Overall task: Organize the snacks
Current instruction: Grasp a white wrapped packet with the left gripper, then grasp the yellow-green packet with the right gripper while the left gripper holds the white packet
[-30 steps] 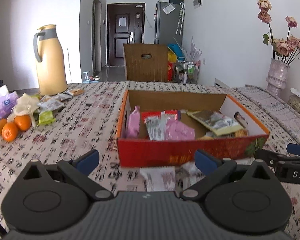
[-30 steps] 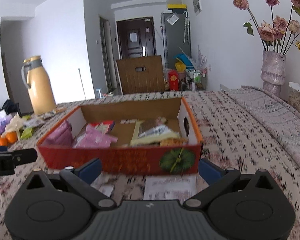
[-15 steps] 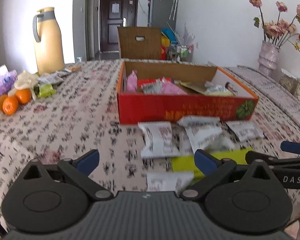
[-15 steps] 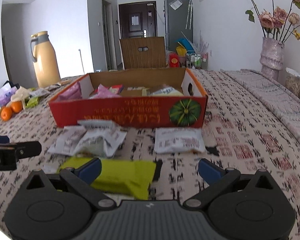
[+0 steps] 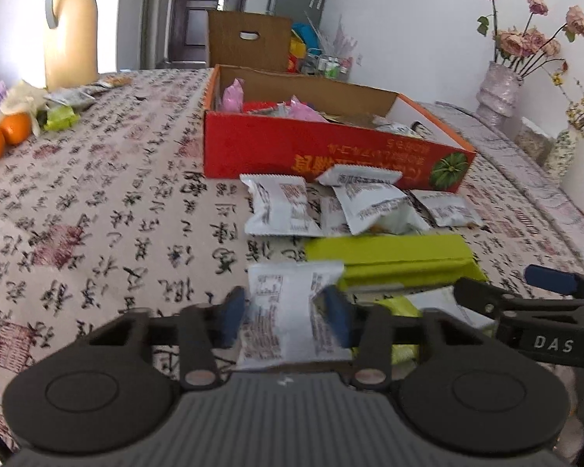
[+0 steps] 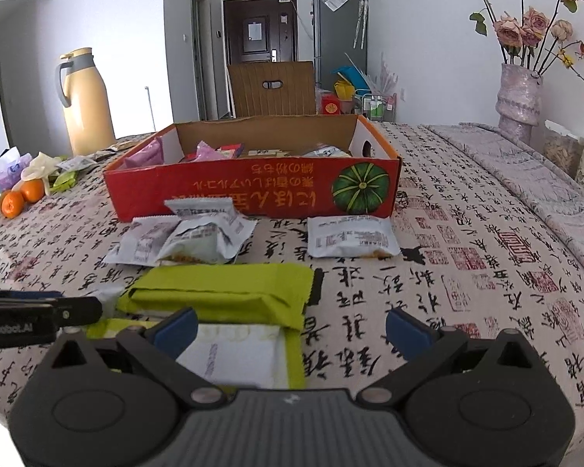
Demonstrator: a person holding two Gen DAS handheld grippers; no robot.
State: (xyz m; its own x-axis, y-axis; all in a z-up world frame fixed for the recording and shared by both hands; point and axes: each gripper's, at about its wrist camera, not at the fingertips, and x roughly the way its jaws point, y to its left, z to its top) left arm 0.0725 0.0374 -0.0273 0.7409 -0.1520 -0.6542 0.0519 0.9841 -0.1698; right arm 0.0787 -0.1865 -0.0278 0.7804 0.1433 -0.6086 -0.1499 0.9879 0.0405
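Observation:
A red cardboard box (image 5: 331,151) (image 6: 253,190) holding several snack packs stands mid-table. In front of it lie white snack packets (image 5: 280,206) (image 6: 350,235) and a lime-green pack (image 5: 389,258) (image 6: 222,292). My left gripper (image 5: 284,321) is low over the cloth, its jaws closing with the nearest white packet (image 5: 288,307) between them, and both blue pads touch its sides. My right gripper (image 6: 292,330) stands open just to the right, over a white-and-green pack (image 6: 245,354), with nothing pinched.
A yellow thermos jug (image 5: 72,27), oranges (image 5: 4,136) and small wrappers (image 5: 60,118) crowd the left side of the table. A vase of dried roses (image 6: 519,93) stands at the right edge. A brown chair back (image 6: 272,87) rises behind the box.
Both grippers came down and forward toward the packets in front of the box. The left jaws went from wide open to closed around the nearest white packet. The right jaws stayed open.

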